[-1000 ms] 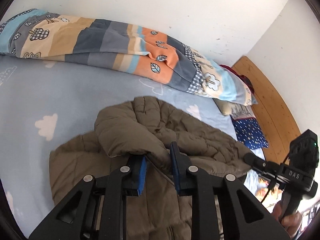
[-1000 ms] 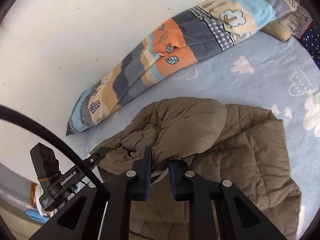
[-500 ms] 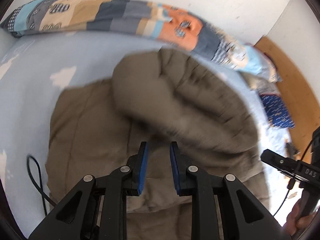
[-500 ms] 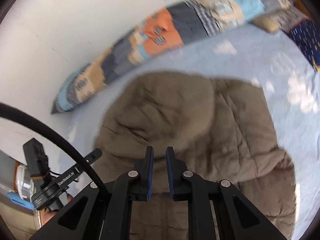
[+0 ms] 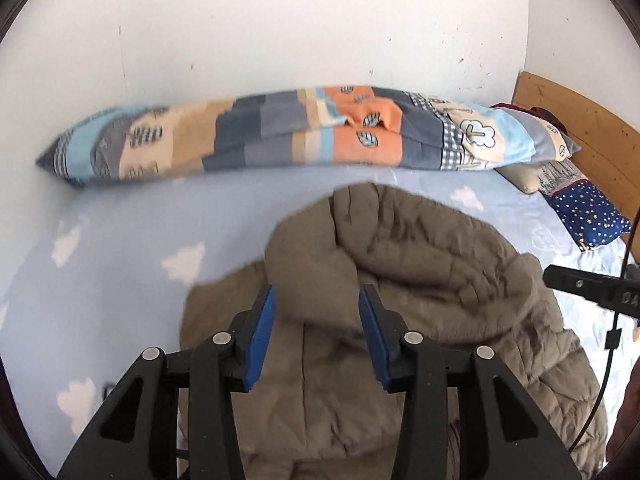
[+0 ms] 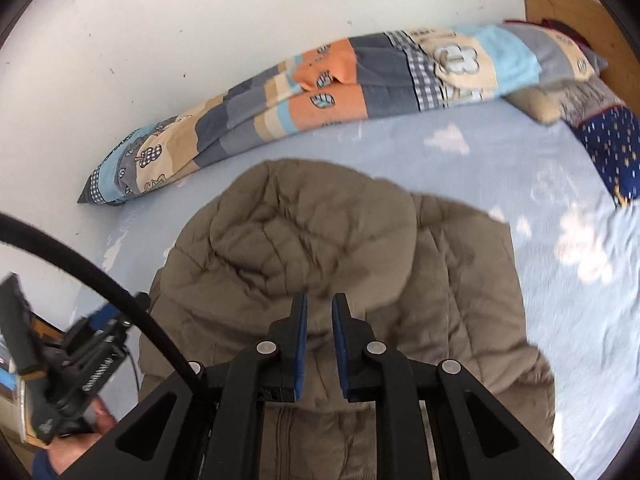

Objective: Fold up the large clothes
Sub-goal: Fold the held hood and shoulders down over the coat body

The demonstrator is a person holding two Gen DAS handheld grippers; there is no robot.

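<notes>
A: Where is the puffer jacket [image 5: 420, 280]?
B: Mid-bed on the cloud-print sheet [image 5: 120, 248], hood folded toward 12 o'clock.
A: The tongs?
B: Left tongs [image 5: 316, 332] released, gaping; right tongs [image 6: 319, 334] narrowly parted, empty.
A: The risk?
B: The puffy hood may spring back (nothing pins it).
A: View differences?
B: Only the right view shows the zipper [image 6: 285, 432].

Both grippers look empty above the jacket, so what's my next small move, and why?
Probably lower the left gripper and pinch the jacket near its left edge. Both grippers are open with nothing between them, the hood is flipped onto the body, and the sides lie unfolded.
</notes>
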